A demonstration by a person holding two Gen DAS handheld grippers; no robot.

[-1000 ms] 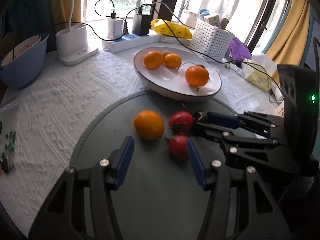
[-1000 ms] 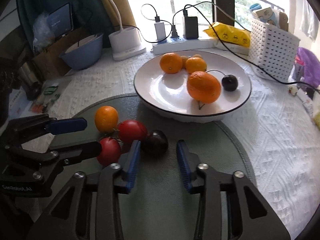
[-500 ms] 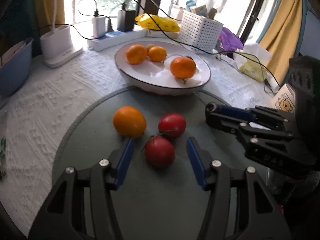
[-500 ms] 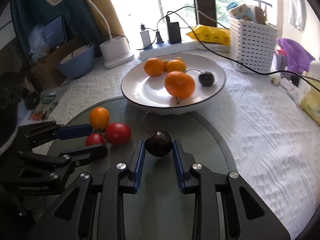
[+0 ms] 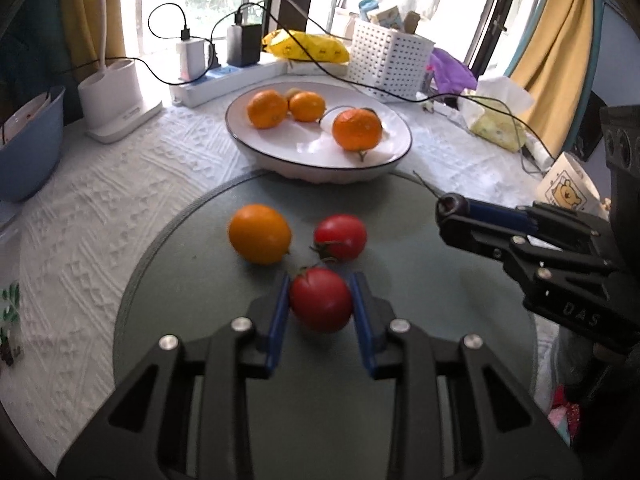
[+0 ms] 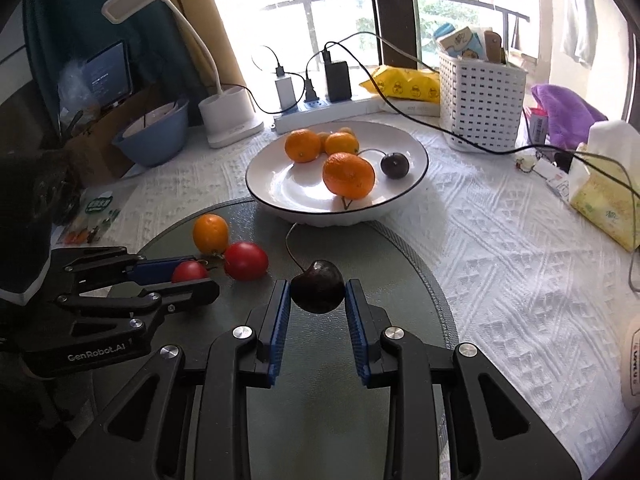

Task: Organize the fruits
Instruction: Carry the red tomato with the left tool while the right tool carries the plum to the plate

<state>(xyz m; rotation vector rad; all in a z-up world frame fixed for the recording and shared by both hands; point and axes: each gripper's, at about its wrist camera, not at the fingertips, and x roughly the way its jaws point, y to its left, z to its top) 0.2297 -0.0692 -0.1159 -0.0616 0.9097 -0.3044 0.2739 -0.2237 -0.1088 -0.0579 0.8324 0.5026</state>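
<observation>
Left claw (image 5: 320, 304), spread a second ago, now pinches near tomato (image 5: 321, 299) on round mat (image 5: 200, 300); orange (image 5: 259, 233), second tomato (image 5: 340, 237) loose beyond. Right wrist view: right claw (image 6: 316, 300) now clamps dark cherry (image 6: 317, 286), raised off mat. Both fruits secured; plate (image 6: 416, 152) likely next.

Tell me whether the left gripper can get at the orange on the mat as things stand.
Probably not right away: the left gripper is shut on a red tomato, so its jaws are occupied. The path itself looks free, since the orange sits just ahead to the left on the mat, nothing covering it.
</observation>
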